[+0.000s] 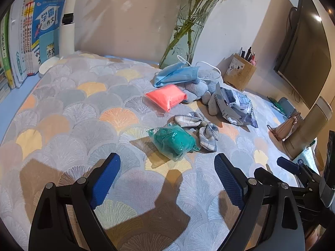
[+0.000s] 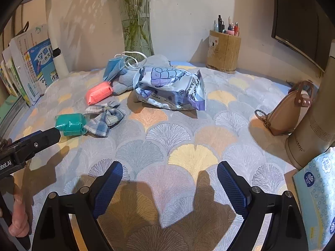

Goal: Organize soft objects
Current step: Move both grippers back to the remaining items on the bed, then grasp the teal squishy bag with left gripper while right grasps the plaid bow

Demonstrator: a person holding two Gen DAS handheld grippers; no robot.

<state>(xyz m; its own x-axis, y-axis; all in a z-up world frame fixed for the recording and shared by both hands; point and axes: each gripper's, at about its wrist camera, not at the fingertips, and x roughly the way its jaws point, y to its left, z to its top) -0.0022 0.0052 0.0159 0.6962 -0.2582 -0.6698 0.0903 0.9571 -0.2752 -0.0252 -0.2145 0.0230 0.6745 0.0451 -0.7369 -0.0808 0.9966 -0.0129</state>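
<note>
The left gripper hovers low over the fan-patterned cloth, its blue-padded jaws spread wide with nothing between them. Just ahead of its open gap lies the teal packet, wrapped in clear film and not touched by either pad. Touching the packet's far right side is the plaid bow. Farther out sits the pink packet, and behind it the blue face mask rests on a grey plush toy. To the right of the toy lies a crumpled printed pouch.

The right gripper is likewise spread apart and holds nothing, hanging over bare cloth well short of the soft things. From its view the printed pouch lies ahead, slightly left of centre, with the bow, teal packet and pink packet further left.

Around the edge stand a glass vase, a pen holder, upright books, a tan pouch leaning on a metal flask, and a tissue pack.
</note>
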